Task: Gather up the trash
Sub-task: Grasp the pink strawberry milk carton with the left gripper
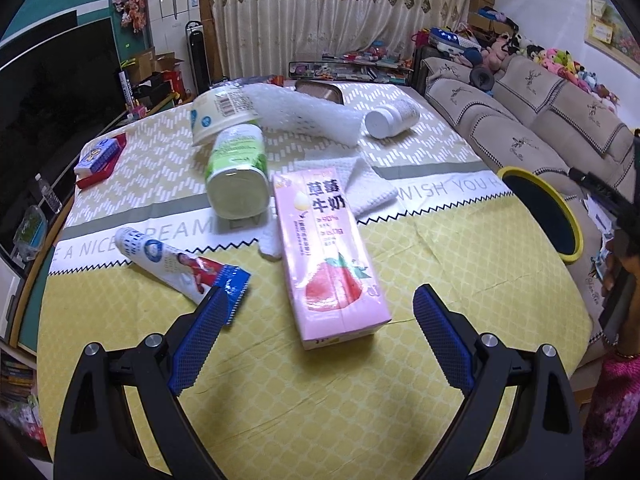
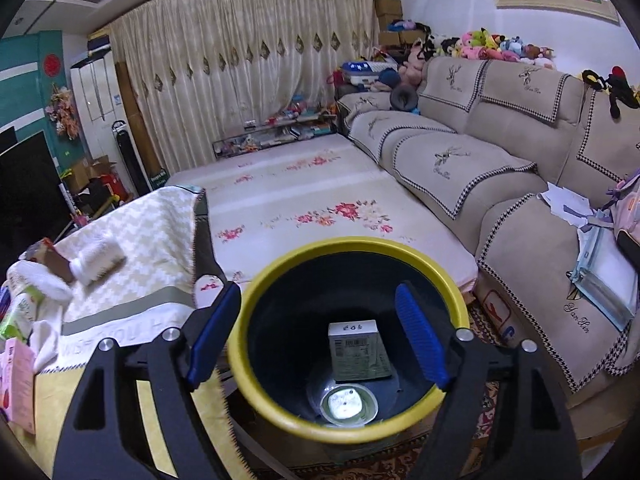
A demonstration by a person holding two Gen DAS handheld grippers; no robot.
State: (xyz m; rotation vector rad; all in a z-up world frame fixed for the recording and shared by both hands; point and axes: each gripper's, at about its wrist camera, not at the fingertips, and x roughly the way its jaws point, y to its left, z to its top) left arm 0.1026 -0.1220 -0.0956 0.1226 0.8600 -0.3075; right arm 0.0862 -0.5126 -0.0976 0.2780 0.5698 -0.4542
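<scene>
The left tongs (image 1: pixel 320 304) stood wide open and empty above the bench (image 1: pixel 460 264), the pink strawberry milk carton (image 1: pixel 326 256) lying flat between and just ahead of their blue pads. A toothpaste tube (image 1: pixel 176 266) lay near the left pad; a green-labelled canister (image 1: pixel 238 176), a paper tub (image 1: pixel 220 114), bubble wrap (image 1: pixel 304 114) and a white bottle (image 1: pixel 390 117) lay farther back. The right tongs (image 2: pixel 318 334), open too and holding nothing, hung over the yellow-rimmed bin (image 2: pixel 256 280), where a small box (image 2: pixel 358 350) and a round lid (image 2: pixel 347 402) lay inside.
</scene>
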